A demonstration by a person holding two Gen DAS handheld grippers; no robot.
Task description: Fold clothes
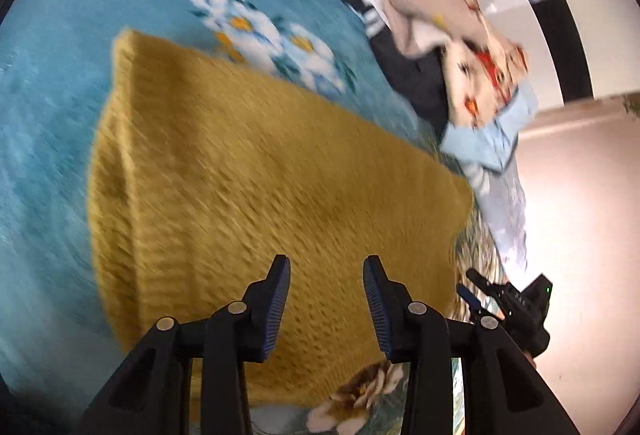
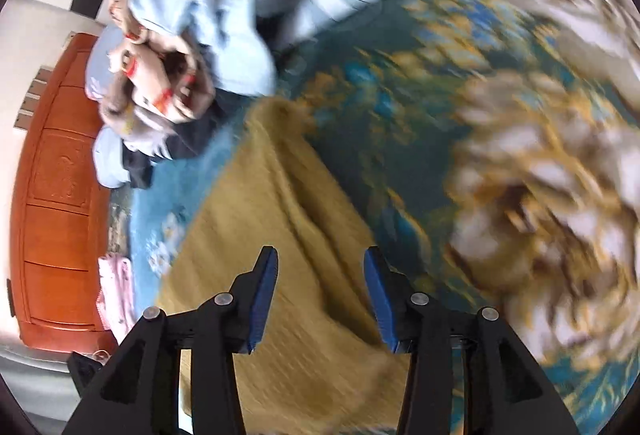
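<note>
A mustard-yellow knit sweater (image 1: 256,171) lies folded flat on a blue flowered bedspread (image 1: 52,75). My left gripper (image 1: 326,263) hovers above its near part, open and empty. The right gripper also shows at the lower right of the left wrist view (image 1: 472,283). In the right wrist view the same sweater (image 2: 288,235) lies under my right gripper (image 2: 320,255), which is open and empty. Both views are motion-blurred.
A pile of unfolded clothes (image 1: 448,47) in grey, beige, light blue and print lies beyond the sweater; it shows in the right wrist view (image 2: 180,55) too. A pink garment (image 2: 116,295) lies by the orange wooden headboard (image 2: 56,195). A floral quilt (image 2: 520,155) is to the right.
</note>
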